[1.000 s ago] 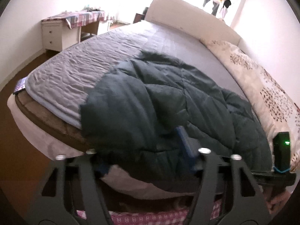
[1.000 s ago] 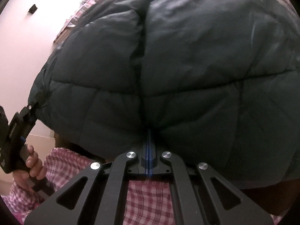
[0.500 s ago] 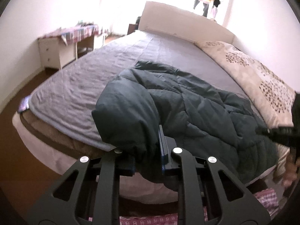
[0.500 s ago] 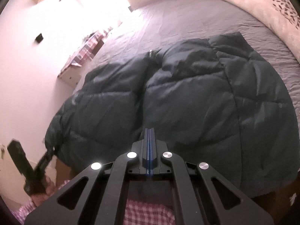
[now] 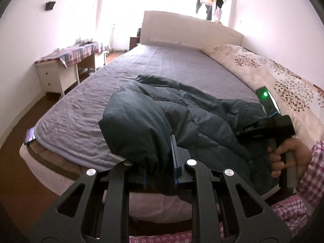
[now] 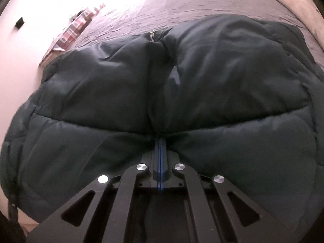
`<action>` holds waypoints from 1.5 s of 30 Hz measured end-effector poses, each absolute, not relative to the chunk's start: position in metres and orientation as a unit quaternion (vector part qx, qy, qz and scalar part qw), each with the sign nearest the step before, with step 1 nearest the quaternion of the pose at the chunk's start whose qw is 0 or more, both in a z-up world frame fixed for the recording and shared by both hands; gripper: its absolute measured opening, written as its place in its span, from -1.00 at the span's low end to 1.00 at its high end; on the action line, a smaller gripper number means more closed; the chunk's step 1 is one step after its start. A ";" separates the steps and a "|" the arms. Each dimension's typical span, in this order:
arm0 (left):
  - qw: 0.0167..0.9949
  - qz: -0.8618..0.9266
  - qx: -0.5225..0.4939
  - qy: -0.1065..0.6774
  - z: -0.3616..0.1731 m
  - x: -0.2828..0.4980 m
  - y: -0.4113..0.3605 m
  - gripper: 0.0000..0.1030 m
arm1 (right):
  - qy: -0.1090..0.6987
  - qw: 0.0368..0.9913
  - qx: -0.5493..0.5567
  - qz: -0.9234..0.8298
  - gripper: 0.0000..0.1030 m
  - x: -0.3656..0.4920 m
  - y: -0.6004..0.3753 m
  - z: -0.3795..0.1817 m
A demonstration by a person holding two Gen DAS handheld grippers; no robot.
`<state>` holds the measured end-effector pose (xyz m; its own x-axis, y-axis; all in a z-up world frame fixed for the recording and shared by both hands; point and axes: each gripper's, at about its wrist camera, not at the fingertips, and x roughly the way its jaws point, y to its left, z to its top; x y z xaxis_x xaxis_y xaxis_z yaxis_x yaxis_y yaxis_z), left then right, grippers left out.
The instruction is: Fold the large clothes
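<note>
At the near edge of the grey-quilted bed (image 5: 141, 77): dark green puffer jacket (image 5: 182, 117), unfolded, folding barely begun; left gripper (image 5: 159, 170) and right gripper (image 6: 160, 147) both clamped on its padded fabric.

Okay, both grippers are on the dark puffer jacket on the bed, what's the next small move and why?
Probably carry the left gripper across toward the zipper. Its fingers pinch a bunched side fold of the jacket, raised off the grey bedspread, while the right gripper, shut at the near hem, anchors it. Laying that side over the middle likely narrows the jacket.
</note>
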<state>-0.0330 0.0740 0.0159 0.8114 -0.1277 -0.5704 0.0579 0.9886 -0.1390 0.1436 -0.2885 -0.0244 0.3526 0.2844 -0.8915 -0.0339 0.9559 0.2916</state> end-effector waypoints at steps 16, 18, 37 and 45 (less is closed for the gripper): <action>0.961 -0.072 -0.031 0.267 0.054 -0.034 0.054 -0.67 | 0.464 0.864 0.170 0.097 -0.91 0.015 -0.379 0.046; 0.963 -0.080 -0.018 0.256 0.065 -0.036 0.044 -0.67 | 0.450 0.871 0.183 0.079 -0.91 -0.005 -0.399 0.042; 0.920 -0.322 0.165 0.153 0.120 -0.077 -0.191 -0.69 | 0.456 0.809 0.353 0.112 -0.90 -0.019 -0.465 -0.045; 0.862 -0.404 0.200 0.230 0.047 -0.079 -0.270 -0.69 | 0.382 0.794 0.461 0.110 -0.89 -0.075 -0.540 -0.050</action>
<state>-0.0790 -0.2698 0.0468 0.5669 -0.6054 -0.5587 0.7895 0.5928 0.1587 -0.0749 -0.5397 -0.0504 0.6848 0.5260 -0.5044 0.1778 0.5506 0.8156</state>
